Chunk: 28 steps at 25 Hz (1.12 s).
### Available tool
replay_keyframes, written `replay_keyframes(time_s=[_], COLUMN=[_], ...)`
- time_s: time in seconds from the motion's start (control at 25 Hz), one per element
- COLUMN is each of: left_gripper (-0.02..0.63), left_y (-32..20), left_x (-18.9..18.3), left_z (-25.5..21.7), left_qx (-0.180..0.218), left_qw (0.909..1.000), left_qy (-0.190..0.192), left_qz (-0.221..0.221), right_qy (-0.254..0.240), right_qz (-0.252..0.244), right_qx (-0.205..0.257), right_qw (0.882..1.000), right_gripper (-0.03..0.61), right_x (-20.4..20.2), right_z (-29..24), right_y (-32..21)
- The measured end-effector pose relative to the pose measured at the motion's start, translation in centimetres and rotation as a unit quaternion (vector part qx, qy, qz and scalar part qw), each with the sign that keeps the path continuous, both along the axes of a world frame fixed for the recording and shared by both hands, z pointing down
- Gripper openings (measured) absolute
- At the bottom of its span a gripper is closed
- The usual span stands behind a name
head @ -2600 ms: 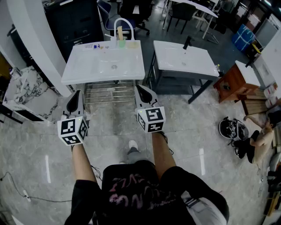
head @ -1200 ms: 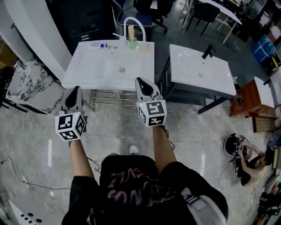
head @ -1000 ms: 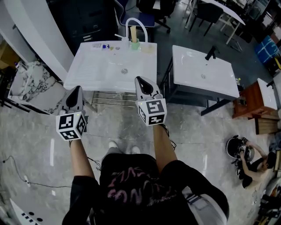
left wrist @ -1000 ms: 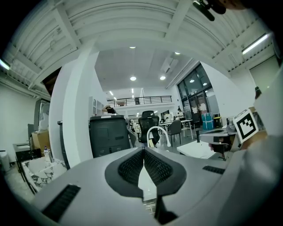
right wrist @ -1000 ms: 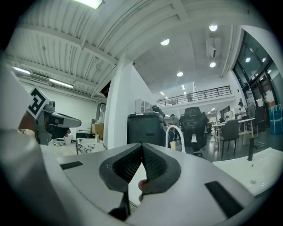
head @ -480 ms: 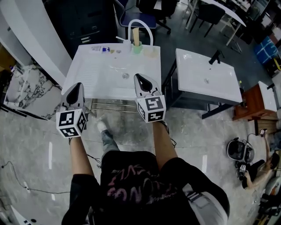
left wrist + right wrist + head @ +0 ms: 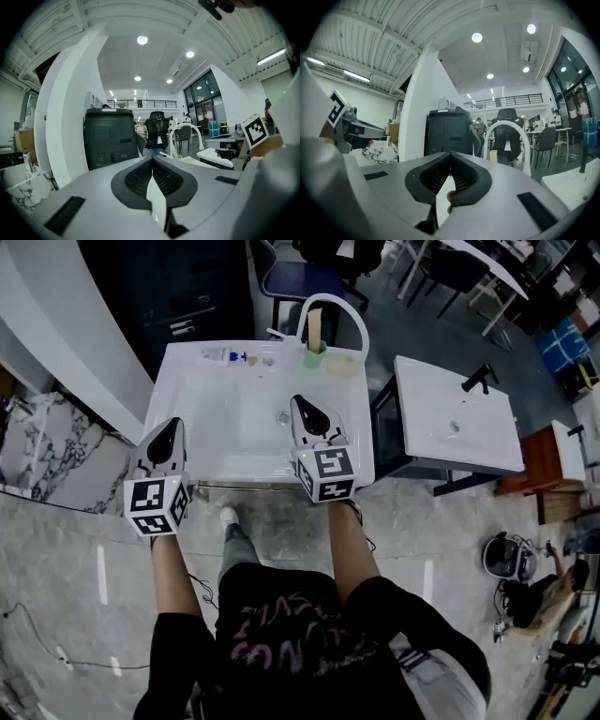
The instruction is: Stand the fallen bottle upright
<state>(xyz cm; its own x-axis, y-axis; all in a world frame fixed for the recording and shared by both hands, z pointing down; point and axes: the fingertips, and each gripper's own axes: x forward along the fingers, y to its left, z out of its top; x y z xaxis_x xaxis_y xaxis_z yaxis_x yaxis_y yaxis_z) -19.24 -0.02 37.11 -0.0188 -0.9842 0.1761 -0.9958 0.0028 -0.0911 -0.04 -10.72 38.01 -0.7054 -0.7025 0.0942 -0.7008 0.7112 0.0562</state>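
Note:
A small clear bottle with a blue cap lies on its side at the back left of the white washbasin. My left gripper is shut and empty, hovering over the basin's front left corner. My right gripper is over the bowl near the drain, jaws together with nothing between them. Both are well short of the bottle. In the left gripper view the left gripper points level at a black cabinet. The right gripper in its own view faces the arched white tap.
A green cup holding a stick and a pale sponge sit by the arched white tap. A second white basin stands to the right. A white curved wall runs on the left, and a black cabinet stands behind.
The person has walked up to the basin. Both grippers, earlier over the floor in front of it, now reach over its front edge, still shut.

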Motion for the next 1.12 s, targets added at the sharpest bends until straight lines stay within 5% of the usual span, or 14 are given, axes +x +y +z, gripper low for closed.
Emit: replay_keyframes(time_s=[0.28, 0.6, 1.12], left_gripper=[0.017, 0.017, 0.017], left_y=[-6.0, -14.1, -23.0], left_x=[-7.1, -12.2, -10.3], left_z=[3.9, 4.2, 5.9], left_qx=[-0.03, -0.063, -0.102], left_qw=[0.9986, 0.991, 0.9701], left_qy=[0.031, 0.021, -0.025], left_qz=[0.03, 0.117, 0.219], right_qy=[0.021, 0.034, 0.037], right_qz=[0.029, 0.08, 0.135], right_qx=[-0.018, -0.032, -0.061], right_qw=[0.999, 0.996, 0.988], right_gripper=[0.014, 0.014, 0.014], right_x=[-6.9, -12.7, -11.5], right_z=[2.2, 1.8, 3.9], right_y=[-5.4, -11.1, -15.6])
